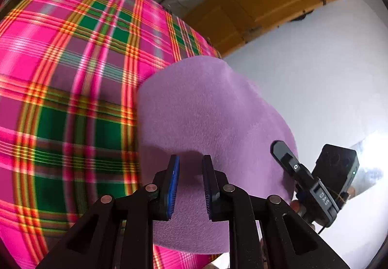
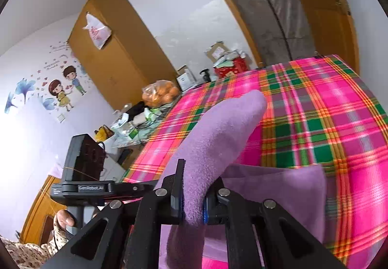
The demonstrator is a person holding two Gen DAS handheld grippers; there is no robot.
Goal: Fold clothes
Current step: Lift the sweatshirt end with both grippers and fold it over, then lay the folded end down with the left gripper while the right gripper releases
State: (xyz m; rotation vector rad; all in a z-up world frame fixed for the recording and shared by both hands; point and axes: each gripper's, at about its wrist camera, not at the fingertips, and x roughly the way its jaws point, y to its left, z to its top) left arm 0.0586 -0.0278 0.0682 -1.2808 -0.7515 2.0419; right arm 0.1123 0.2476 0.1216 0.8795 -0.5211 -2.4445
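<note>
Two grippers work a purple cloth [image 1: 213,109] lying on the plaid bedcover [image 1: 72,70]. Left gripper [image 1: 190,186] hangs over it, jaws parted; right gripper [image 2: 192,198] is clamped on a raised fold.

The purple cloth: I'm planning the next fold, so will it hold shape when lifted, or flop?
Probably floppy: the purple cloth bends and droops where the right gripper pinches it. Its fuzzy, fleece-like surface should resist slipping. It looks light, sagging softly under the open left gripper.
</note>
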